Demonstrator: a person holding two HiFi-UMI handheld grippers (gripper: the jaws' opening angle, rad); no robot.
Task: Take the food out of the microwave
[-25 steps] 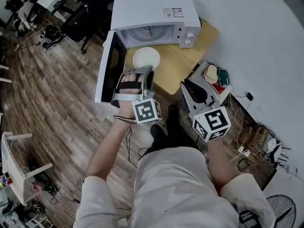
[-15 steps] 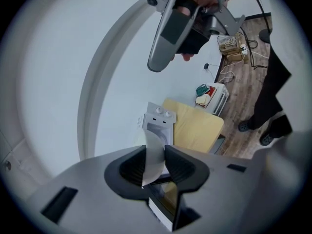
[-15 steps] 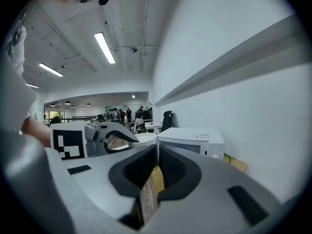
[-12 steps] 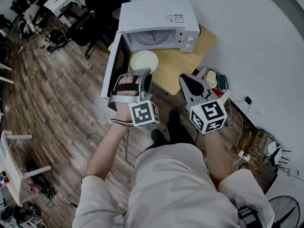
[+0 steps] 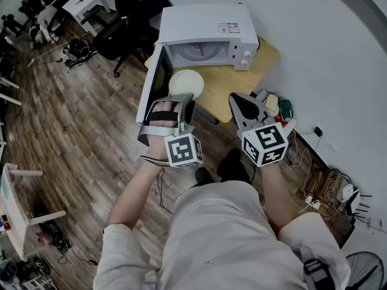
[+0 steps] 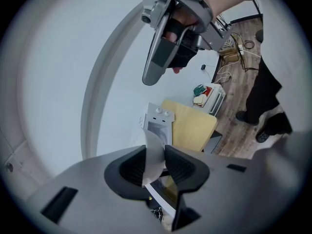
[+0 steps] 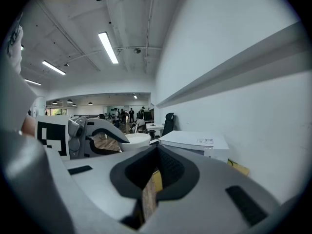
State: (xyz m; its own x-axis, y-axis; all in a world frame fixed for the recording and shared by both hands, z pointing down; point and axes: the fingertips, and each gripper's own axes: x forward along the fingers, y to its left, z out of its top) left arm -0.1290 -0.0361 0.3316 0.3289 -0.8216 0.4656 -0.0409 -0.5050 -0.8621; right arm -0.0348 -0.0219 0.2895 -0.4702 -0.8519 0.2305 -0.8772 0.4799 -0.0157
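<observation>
The left gripper clamps the rim of the white bowl, its contents not clear to see, while the right gripper has jaws together, empty.

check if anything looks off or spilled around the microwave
Nothing spilled or damaged that I can see. The microwave door stands wide open, and the white bowl is out of it, pinched by its rim in the left claw. The right claw is shut and empty.
</observation>
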